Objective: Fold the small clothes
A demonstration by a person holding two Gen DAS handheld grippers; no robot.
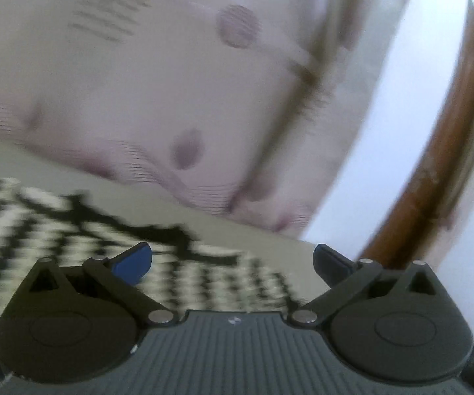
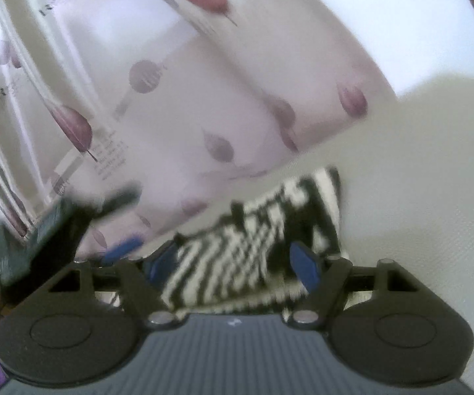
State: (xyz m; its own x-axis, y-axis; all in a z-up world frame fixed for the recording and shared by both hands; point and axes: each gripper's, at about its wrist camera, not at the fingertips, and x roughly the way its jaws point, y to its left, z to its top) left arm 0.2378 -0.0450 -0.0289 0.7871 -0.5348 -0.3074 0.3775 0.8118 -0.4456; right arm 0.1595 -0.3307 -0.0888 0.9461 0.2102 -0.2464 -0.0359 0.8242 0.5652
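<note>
A small black-and-white zebra-patterned garment (image 2: pixel 253 230) lies on the cream bed sheet (image 2: pixel 417 181). My right gripper (image 2: pixel 232 265) hangs low over it. The jaws stand wide with the cloth between the blue pads (image 2: pixel 306 268), and I see no pinch on it. My left gripper (image 1: pixel 233 260) is open wide with nothing between its pads (image 1: pixel 136 261). It hovers at the right edge of the same garment (image 1: pixel 72 230). The right wrist view shows the left gripper's dark body (image 2: pixel 39 230) at the garment's left end. Both views are motion-blurred.
A pale pink quilt with purple petal prints (image 1: pixel 138 98) is bunched up just behind the garment (image 2: pixel 171 98). Bare sheet stretches to the right in the right wrist view. A brown wooden frame (image 1: pixel 434 164) and white wall (image 1: pixel 401 115) stand beyond the bed.
</note>
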